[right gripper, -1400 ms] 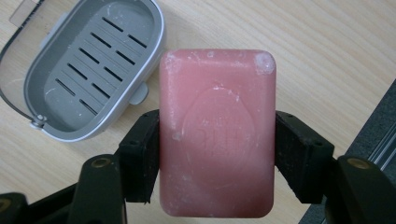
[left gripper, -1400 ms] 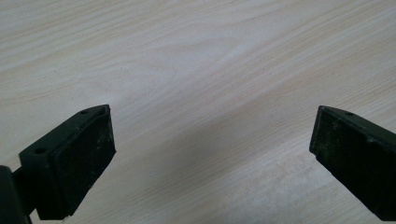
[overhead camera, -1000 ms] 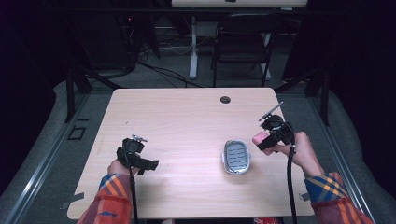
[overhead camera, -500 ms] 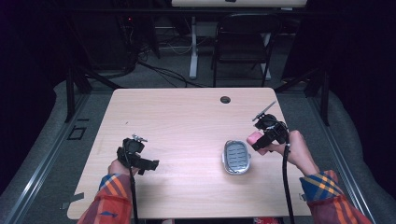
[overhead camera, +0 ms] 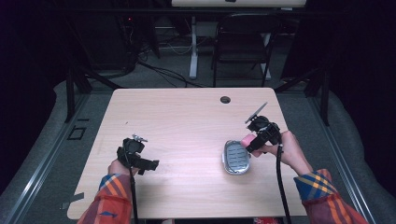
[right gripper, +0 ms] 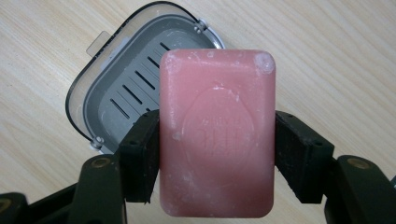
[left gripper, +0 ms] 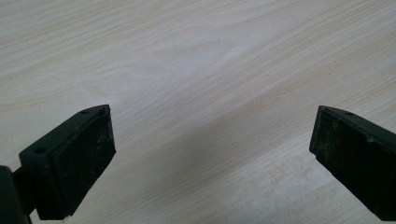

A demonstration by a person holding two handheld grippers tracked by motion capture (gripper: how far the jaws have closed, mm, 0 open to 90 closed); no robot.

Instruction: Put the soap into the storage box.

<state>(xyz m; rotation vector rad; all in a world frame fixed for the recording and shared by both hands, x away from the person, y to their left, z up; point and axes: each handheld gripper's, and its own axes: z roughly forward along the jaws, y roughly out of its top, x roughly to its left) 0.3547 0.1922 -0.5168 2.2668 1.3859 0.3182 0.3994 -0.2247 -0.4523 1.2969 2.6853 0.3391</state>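
Right gripper view: right gripper point(right gripper: 217, 154) pinching pink soap point(right gripper: 217, 135), embossed wording prob. illegible.

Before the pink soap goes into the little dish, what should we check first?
1. Soap held firmly: ok. The right gripper has its fingers pressed on both sides of the pink soap.
2. Soap dish open and empty: ok. The soap dish shows its bare slotted grey tray.
3. Soap lined up over the dish: not ok. It hangs at the dish's right edge.
4. Left gripper out of the way: ok. The left gripper is far off to the left on the table, open.
5. Dish will stay put: cannot tell.
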